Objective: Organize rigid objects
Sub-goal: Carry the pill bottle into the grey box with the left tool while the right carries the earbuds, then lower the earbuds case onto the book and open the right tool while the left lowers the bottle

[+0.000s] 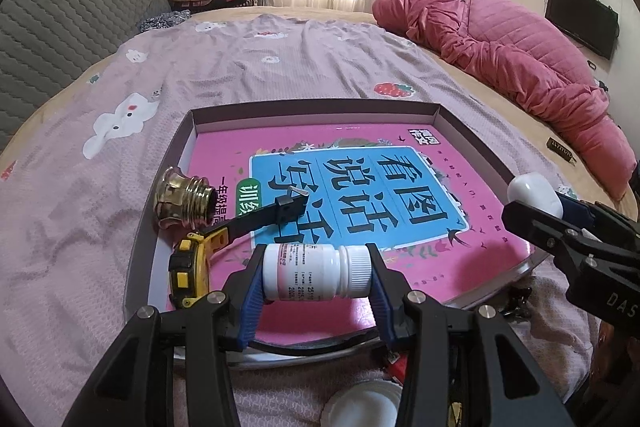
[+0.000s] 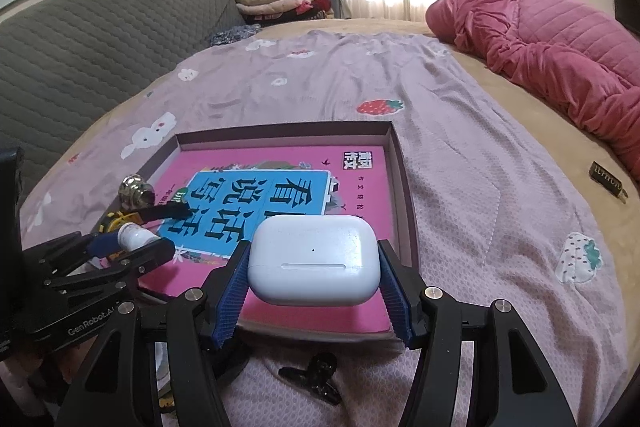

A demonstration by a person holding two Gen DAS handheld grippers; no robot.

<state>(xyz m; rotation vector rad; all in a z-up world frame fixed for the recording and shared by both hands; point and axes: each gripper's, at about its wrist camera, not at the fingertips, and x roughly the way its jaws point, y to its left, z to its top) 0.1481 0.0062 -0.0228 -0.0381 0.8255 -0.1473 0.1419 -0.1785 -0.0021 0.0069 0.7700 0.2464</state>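
The left gripper [image 1: 316,273] is clamping a white pill bottle [image 1: 316,271] sideways over the tray [image 1: 316,113]; at its three o'clock, the right gripper [image 2: 314,263] is gripping a white earbud case [image 2: 314,261].

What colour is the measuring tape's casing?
The measuring tape is yellow and black, clearest in the left wrist view.

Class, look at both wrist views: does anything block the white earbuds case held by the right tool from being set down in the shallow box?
Nothing visible does. The earbuds case, held in the right tool, hangs over the pink book lining the shallow box. The brass fitting and yellow tape measure sit at the box's left side, away from it.
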